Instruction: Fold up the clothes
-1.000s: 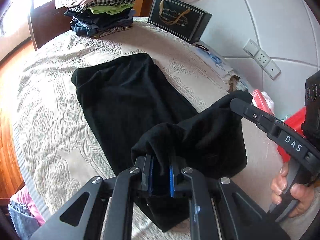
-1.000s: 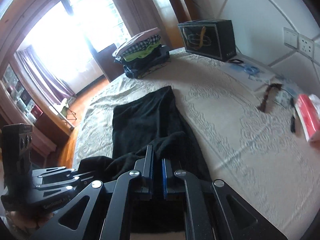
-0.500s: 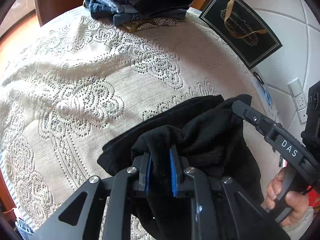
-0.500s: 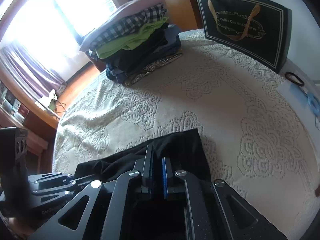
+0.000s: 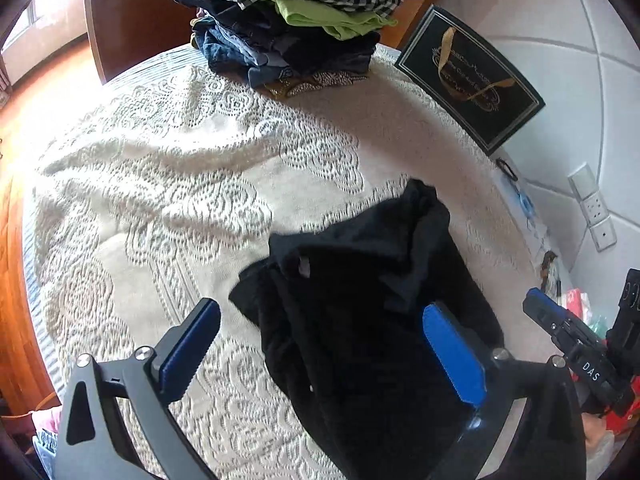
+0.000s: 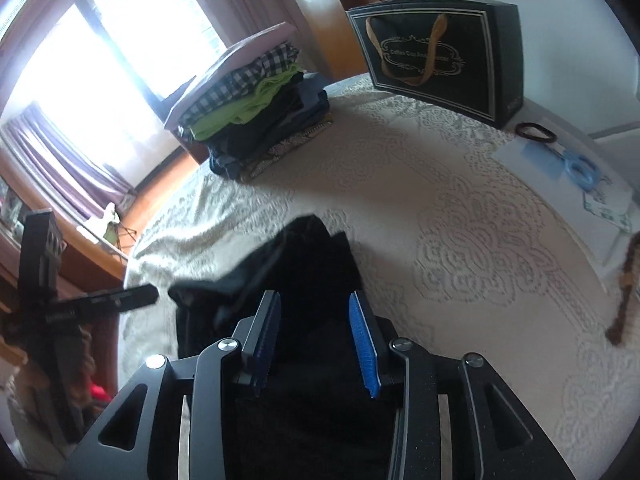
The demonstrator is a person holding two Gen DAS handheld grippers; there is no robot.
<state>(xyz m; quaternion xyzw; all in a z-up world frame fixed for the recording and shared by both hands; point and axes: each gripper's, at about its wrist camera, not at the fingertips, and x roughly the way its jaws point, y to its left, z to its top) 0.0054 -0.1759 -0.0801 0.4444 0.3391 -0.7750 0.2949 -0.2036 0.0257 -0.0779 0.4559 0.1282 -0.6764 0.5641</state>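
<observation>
A black garment [image 5: 360, 280] lies folded over itself on the lace-covered table [image 5: 160, 200], its far edge bunched. My left gripper [image 5: 320, 340] hovers over its near part, jaws spread wide and still opening; the cloth lies loose beneath, touching neither blue pad. In the right wrist view the same garment [image 6: 312, 256] runs under my right gripper [image 6: 314, 336], whose jaws are opening, the pads apart and not pressing the cloth. The right gripper [image 5: 560, 328] also shows at the right edge of the left wrist view, the left gripper [image 6: 120, 300] at the left of the right wrist view.
A stack of folded clothes [image 5: 288, 32] sits at the table's far side, with a black gift bag [image 5: 472, 80] beside it against the white wall. A hair tie [image 6: 536, 130], blue scissors [image 6: 576, 168] and papers lie at the right. Bare lace cloth [image 6: 480, 240] spreads around the garment.
Both grippers carried the garment's near end forward over the rest while shut on it. Now both have opened and the cloth has dropped onto the table.
</observation>
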